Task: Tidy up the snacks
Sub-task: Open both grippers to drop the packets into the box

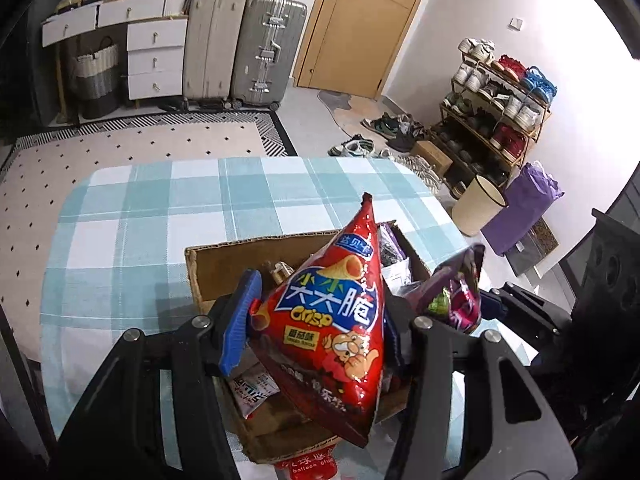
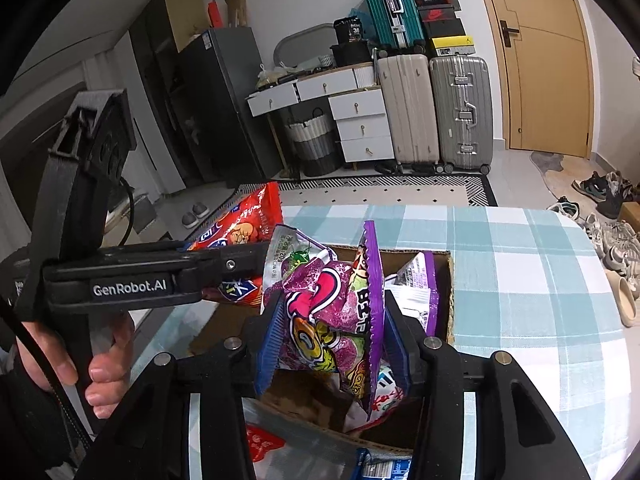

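- Two claws each grip one snack bag above an open cardboard box (image 1: 224, 268), which sits on the checked surface (image 1: 132, 216) and already has several packets lying inside it
- Left claw (image 1: 316, 320) is clamped on a red crisp bag (image 1: 332, 320); the blue pads press its lower sides, so the puffed bag stands nearly upright with its sealed tip pointing up and away
- Right claw (image 2: 332, 336) is clenched on a purple candy bag (image 2: 324, 308), the pads squeezing its middle so the foil crumples and the sealed purple edge sticks up
- Both bags hang over the box opening, not resting on its contents, which suits dropping them in; I judge this the placing step
- A hand (image 2: 72, 364) holds the left claw's handle, bringing it close beside the right one over the same box
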`<state>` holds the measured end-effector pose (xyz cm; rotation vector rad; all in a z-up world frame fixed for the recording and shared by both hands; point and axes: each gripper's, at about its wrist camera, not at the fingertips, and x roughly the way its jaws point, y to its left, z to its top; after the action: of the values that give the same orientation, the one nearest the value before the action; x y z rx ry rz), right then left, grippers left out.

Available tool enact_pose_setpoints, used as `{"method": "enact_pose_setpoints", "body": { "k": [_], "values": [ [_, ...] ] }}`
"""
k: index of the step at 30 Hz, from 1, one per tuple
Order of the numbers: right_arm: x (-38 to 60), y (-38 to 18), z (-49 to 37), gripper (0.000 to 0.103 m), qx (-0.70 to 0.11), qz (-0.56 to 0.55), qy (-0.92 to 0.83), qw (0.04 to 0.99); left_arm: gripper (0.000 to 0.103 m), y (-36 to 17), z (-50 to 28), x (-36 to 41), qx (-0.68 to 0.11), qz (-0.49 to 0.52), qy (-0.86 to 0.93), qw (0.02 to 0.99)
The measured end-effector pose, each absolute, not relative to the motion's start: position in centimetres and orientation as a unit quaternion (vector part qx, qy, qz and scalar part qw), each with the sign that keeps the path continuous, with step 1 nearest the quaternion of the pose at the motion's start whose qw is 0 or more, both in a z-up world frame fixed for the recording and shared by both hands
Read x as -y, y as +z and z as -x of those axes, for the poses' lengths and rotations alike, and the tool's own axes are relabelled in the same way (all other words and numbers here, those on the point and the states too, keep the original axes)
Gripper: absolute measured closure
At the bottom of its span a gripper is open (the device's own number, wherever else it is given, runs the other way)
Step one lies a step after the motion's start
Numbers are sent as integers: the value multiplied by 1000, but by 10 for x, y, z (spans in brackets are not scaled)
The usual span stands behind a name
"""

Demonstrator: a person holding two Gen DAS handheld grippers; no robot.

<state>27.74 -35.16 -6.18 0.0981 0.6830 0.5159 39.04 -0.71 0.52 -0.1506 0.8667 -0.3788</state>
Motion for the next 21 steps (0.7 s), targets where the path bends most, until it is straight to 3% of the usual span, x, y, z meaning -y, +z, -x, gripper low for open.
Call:
{"method": "enact_pose_setpoints", "body": {
  "k": [3, 4, 5, 7, 21],
  "values": [
    [351, -64, -280, 50, -331, -41, 238, 912, 36, 0, -397, 6, -427, 75, -176, 884],
    [351, -64, -280, 50, -330, -38, 236, 913, 25, 0, -397, 6, -424, 73, -176, 885],
    [352, -63, -279, 46, -327, -37, 234, 915, 20, 1, -396, 6, -423, 72, -174, 887],
    [356, -61, -278, 37, -321, -39, 231, 918, 20, 4, -393, 4, -415, 72, -171, 891],
    [377, -40, -253, 37, -295, -49, 222, 928, 20, 20, -353, -2, -402, 56, -144, 902]
  ]
}}
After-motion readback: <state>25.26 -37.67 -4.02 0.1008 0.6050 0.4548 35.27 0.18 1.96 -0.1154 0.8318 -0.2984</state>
